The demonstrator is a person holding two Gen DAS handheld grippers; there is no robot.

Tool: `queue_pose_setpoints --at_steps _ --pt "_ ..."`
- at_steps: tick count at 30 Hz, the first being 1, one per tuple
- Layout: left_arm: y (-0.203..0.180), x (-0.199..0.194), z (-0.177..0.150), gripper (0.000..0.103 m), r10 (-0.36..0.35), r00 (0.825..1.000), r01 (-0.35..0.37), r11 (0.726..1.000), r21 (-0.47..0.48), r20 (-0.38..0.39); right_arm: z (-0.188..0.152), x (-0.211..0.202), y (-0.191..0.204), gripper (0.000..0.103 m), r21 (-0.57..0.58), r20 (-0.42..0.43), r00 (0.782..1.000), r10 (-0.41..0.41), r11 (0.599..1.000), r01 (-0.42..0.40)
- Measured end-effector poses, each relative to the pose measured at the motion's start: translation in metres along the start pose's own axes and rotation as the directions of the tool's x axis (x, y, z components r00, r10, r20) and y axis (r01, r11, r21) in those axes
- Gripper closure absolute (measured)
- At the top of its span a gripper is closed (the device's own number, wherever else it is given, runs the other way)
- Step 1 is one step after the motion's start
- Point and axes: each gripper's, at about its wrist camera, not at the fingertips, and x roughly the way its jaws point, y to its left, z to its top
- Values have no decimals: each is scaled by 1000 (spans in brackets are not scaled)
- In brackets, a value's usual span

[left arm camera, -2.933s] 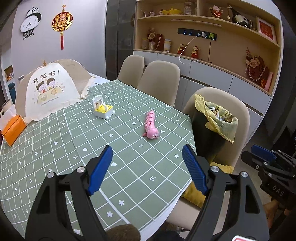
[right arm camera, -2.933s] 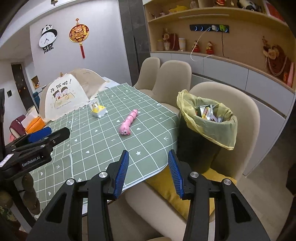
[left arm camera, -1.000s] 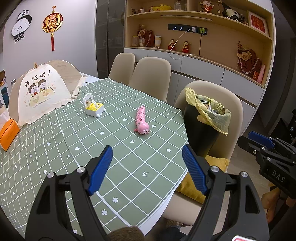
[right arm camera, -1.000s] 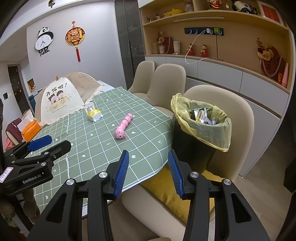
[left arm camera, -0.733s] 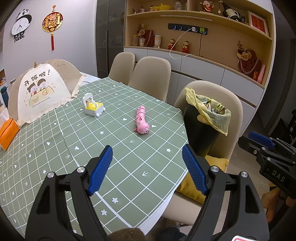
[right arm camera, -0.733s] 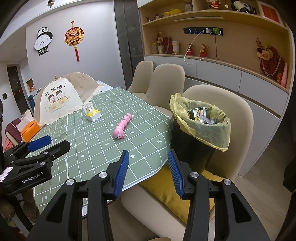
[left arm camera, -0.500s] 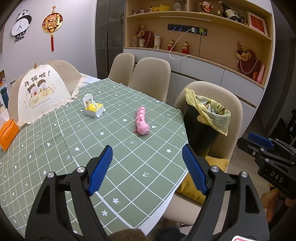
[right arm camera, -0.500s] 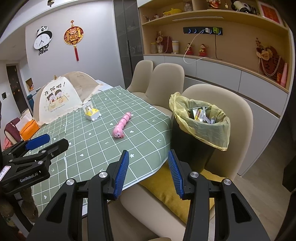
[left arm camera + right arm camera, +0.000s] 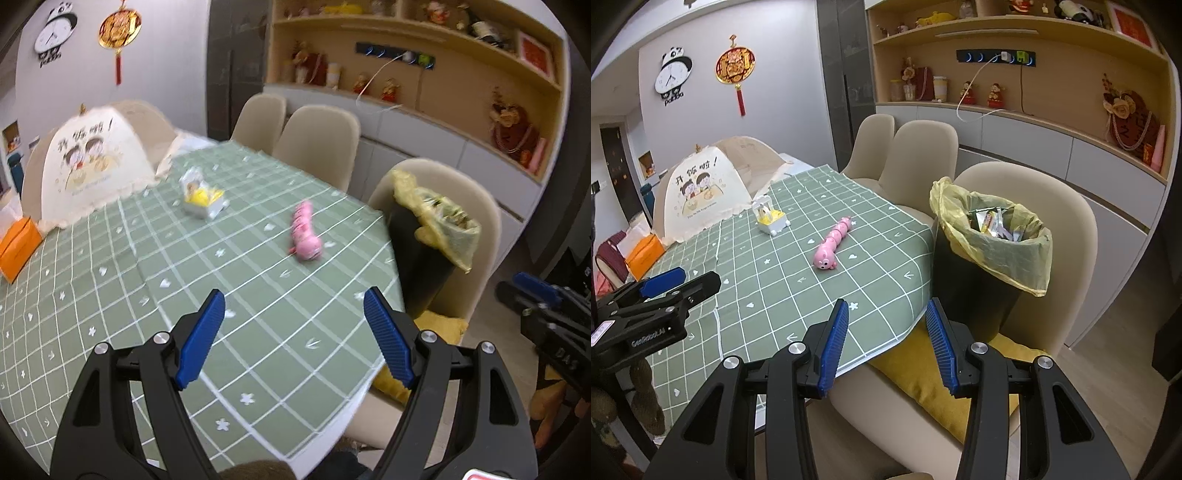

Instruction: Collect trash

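Left tongs [image 9: 293, 334] eased nearer the seemingly unmoved pink caterpillar toy [image 9: 305, 236].

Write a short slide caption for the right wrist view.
Open right gripper facing a lined trash bin on a chair, beside the green table.
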Motion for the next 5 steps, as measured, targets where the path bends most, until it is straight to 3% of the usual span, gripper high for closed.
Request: queue_pose_setpoints --at_steps 3,5 --pt "42 31 -5 29 53 994 -61 994 -87 -91 9 22 12 57 -49 -37 998 56 997 -57" --pt "89 52 -12 29 91 985 -121 971 -208 -150 15 45 25 51 -86 -93 988 126 987 -134"
